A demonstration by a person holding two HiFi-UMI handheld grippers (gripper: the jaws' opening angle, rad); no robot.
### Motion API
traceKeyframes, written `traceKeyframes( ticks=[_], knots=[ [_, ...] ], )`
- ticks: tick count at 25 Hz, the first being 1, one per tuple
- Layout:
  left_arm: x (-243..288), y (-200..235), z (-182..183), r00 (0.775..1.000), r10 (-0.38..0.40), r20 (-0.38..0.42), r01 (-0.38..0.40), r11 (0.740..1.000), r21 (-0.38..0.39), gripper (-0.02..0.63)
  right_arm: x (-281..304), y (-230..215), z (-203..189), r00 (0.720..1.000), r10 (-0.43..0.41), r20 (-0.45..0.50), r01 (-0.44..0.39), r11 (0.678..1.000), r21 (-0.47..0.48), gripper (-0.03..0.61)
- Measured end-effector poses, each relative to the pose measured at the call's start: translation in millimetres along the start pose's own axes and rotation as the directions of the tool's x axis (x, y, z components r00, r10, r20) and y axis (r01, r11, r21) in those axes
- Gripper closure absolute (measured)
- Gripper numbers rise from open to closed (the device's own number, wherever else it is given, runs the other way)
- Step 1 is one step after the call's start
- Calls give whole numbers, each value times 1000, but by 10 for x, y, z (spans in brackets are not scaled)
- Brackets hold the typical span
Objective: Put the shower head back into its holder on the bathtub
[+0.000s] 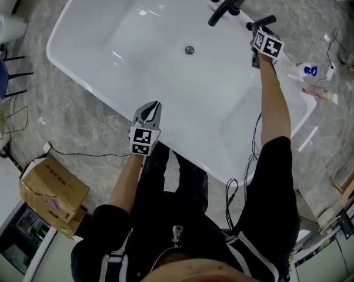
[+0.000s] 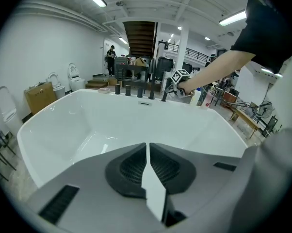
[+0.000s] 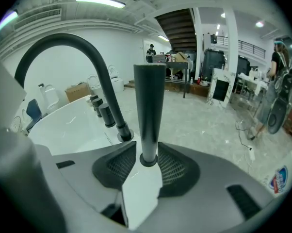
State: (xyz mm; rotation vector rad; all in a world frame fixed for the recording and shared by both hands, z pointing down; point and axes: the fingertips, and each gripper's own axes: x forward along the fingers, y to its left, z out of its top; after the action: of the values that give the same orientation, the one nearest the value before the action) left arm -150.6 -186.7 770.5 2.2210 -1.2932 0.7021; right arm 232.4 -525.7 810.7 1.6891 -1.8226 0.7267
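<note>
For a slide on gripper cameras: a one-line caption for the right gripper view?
Black shower head upright between the right gripper's jaws, beside the bathtub's arched faucet.

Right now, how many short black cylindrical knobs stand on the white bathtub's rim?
3 knobs, in a row on the white bathtub's rim beyond the curved black spout: nearest, middle, farthest. None looks hidden.

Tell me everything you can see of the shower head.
The shower head is a slim, dark, matte-looking stick, flat-topped and tapering downward. It stands upright, its narrow end seated in a round dark holder on the white bathtub rim, beside the curved spout. The right gripper has its jaws apart, flanking the base.
</note>
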Motion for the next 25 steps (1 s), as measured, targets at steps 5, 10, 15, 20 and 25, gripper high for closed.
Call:
traceKeyframes(
  ticks=[5, 10, 15, 20, 25],
  knots=[
    [-15, -56, 213, 999, -34, 26, 33, 999, 20, 574, -430, 151, -54, 1000, 28, 9, -28, 998, 55, 445],
    [-55, -264, 628, 994, -86, 69, 79, 993, 91, 574, -1121, 383, -174, 995, 83, 49, -88, 988, 124, 504],
    [-105, -419, 1196, 983, -123, 135, 102, 982, 159, 574, -1794, 401, -257, 992, 76, 101, -96, 973, 210, 569],
    [-307, -585, 1678, 970, -164, 177, 124, 969, 215, 574, -2597, 489, -289, 981, 83, 176, -117, 974, 193, 569],
    [-485, -708, 2077, 954, -210, 215, 155, 957, 246, 574, -3307, 615, -239, 964, 48, 263, -89, 985, 145, 569]
  ],
)
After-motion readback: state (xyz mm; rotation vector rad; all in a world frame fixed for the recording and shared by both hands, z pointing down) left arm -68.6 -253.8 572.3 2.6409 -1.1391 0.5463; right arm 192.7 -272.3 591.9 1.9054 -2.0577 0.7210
